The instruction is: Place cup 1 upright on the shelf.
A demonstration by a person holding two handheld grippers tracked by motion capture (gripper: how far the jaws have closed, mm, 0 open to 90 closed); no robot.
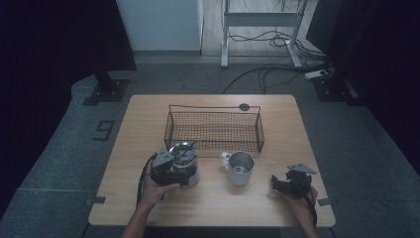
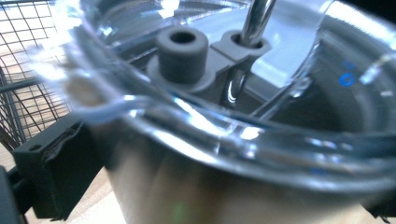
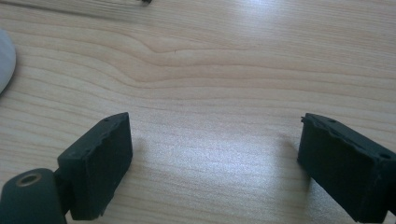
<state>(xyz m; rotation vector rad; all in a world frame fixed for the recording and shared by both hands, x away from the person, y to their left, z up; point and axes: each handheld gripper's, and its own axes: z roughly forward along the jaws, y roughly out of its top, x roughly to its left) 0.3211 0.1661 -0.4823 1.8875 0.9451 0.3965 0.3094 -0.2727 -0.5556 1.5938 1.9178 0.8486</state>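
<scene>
1. High view: the left claw (image 1: 174, 171) is at a glass-lidded steel pot (image 1: 187, 163) near the worktop's (image 1: 148, 114) front-left, just before the wire basket (image 1: 214, 130).
2. Left gripper view: jaws spread around the pot (image 2: 224, 177), pads apart from it.
3. Right gripper view: the right claw (image 3: 212, 163) gapes open over bare wood.

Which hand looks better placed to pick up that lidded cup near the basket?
The left. Its gripper is at the lidded cup, fingers wide on either side. The right gripper sits apart, fingers open over bare table, beyond the mug.
</scene>
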